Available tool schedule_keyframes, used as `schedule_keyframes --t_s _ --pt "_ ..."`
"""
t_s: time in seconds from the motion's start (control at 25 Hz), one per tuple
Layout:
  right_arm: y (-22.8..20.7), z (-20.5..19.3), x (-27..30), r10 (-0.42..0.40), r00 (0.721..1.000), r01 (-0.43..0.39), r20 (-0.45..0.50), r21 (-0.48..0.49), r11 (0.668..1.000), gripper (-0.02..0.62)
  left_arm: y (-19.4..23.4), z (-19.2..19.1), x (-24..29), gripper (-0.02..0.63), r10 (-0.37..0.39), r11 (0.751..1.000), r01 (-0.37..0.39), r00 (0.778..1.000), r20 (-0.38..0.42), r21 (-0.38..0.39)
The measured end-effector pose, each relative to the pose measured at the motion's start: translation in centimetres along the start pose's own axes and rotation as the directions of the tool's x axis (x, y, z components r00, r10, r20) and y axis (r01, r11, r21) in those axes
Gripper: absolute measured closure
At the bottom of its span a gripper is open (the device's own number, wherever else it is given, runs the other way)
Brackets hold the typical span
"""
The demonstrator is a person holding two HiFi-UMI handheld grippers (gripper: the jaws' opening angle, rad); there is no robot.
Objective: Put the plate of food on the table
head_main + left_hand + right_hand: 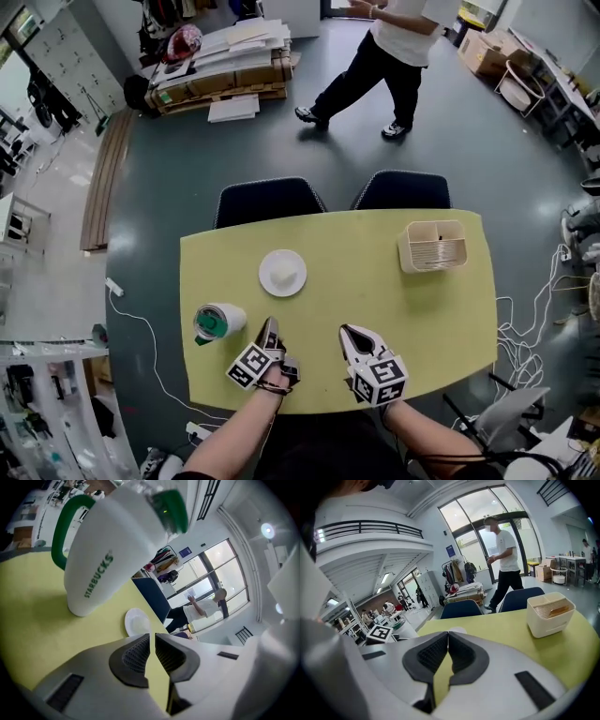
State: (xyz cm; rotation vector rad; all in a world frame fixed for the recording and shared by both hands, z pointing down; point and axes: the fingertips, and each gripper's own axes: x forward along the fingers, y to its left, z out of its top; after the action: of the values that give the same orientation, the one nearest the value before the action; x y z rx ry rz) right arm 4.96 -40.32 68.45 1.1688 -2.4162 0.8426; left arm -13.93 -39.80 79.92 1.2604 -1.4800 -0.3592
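As the left gripper (270, 325) rests, the plate (269, 282) lies just ahead.

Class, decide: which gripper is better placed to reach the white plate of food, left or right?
Left, likely. The left gripper points at the plate and lies nearer it; the right gripper sits farther aside.

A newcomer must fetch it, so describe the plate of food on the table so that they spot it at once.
Find the yellow-green table with two dark chairs behind it. In front of the left chair sits a small round white plate holding a pale mound. It is the only flat dish: the mug nearby has a green handle, the cream box stands far right.
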Motion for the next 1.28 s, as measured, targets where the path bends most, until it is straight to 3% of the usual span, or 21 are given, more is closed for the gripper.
schedule_keyframes --t_s 0.24,0.48,0.6,0.84,1.04,1.28 --pt "2.4 2.0 -1.4 0.002 0.999 -0.002 0.041 -0.012 1.000 0.583 -3.8 2.3 -5.5 0.593 -0.089 0.985 0.089 0.996 -0.003 0.148" --pt "5.1 3.9 -2.4 -0.006 0.997 0.006 0.078 -0.002 1.000 0.583 -7.8 4.5 -9.7 0.597 -0.178 0.938 0.178 0.984 -0.029 0.299" --pt "6.3 4.5 -2.9 -0.009 0.996 0.010 0.086 -0.014 1.000 0.583 -9.2 5.0 -11.7 0.598 -0.182 0.897 0.187 0.982 -0.050 0.400" --pt "8.6 5.9 -4.0 -0.002 0.995 0.007 0.103 -0.041 0.999 0.583 -12.3 6.4 -15.5 0.598 -0.244 0.786 0.231 0.968 -0.055 0.574" --pt "9.9 6.1 -5.2 0.004 0.994 0.001 0.112 -0.038 0.999 0.583 -13.8 6.6 -18.0 0.598 -0.283 0.719 0.250 0.958 -0.055 0.648" --pt "10.8 6.7 -6.5 0.007 0.991 -0.001 0.132 -0.047 0.999 0.583 -14.3 6.1 -19.6 0.598 -0.328 0.707 0.292 0.942 -0.067 0.644"
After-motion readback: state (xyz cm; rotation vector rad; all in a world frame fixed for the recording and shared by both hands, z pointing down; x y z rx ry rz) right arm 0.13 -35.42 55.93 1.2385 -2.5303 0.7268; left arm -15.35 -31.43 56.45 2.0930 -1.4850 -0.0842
